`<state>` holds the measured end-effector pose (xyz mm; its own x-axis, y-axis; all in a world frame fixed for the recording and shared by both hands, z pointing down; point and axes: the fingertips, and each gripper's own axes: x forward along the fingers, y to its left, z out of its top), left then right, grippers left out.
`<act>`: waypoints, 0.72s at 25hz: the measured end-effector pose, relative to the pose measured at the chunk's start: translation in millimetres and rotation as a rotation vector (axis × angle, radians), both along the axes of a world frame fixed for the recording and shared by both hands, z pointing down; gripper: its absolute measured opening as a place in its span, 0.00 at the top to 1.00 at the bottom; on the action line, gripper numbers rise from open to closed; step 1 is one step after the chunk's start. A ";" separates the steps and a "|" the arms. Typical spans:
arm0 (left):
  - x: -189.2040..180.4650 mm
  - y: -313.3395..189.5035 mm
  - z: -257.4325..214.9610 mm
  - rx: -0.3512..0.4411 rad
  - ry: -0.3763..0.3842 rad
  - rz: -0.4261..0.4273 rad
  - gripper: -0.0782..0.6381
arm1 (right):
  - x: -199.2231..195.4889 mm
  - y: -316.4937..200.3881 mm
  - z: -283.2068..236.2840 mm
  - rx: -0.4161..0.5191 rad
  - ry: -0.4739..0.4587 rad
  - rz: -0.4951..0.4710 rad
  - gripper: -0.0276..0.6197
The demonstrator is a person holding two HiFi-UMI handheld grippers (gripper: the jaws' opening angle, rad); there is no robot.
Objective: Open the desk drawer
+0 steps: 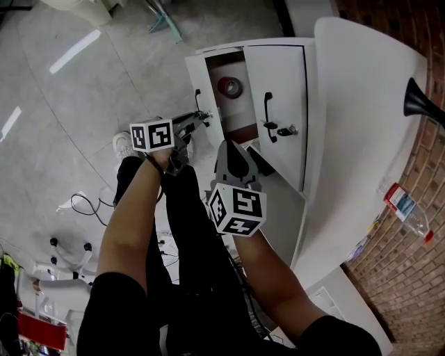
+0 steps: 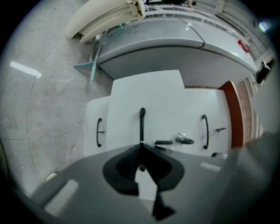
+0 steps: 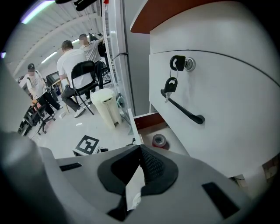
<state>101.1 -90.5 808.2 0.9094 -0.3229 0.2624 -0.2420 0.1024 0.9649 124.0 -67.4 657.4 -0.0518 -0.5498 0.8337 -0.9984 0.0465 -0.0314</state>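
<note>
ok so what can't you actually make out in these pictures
Head view, open drawer: only a tape roll shows inside; the keyed front beside it hides the rest.
Head view, black object on the desk: cut off by the right edge, so I cannot tell what it is.
Head view, bottle: its label is too small to read.

This looks like a large shared workroom or lab hall. A polished grey floor (image 1: 62, 104) runs wide under ceiling strip lights (image 3: 37, 11). People (image 3: 72, 61) sit in the background on black folding chairs (image 3: 85, 74) at workstations. A white desk (image 1: 368, 104) with a drawer cabinet (image 1: 278, 104) stands against a brick wall (image 1: 410, 278). Loose cables (image 1: 87, 205) lie on the floor, and a white waste bin (image 3: 105, 103) stands nearby.
</note>
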 end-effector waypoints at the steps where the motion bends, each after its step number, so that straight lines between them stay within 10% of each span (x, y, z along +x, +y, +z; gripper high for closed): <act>1: -3.0 1.0 0.2 0.000 -0.005 0.002 0.87 | -0.2 0.2 -0.9 0.002 0.000 0.001 0.96; 10: -13.6 3.9 0.1 -0.014 -0.049 -0.014 0.85 | 0.7 7.4 -1.5 0.006 -0.001 0.008 0.96; 12: -22.3 5.6 0.0 -0.010 -0.073 -0.021 0.70 | 2.7 8.6 -1.4 0.005 -0.003 0.012 0.96; 15: -56.3 12.1 -2.0 0.068 -0.244 -0.022 0.68 | 2.9 8.0 -8.4 0.026 -0.002 0.014 0.96; 18: -105.7 13.4 -17.9 0.189 -0.525 -0.059 0.90 | 0.3 3.0 -20.0 0.077 -0.012 0.032 0.96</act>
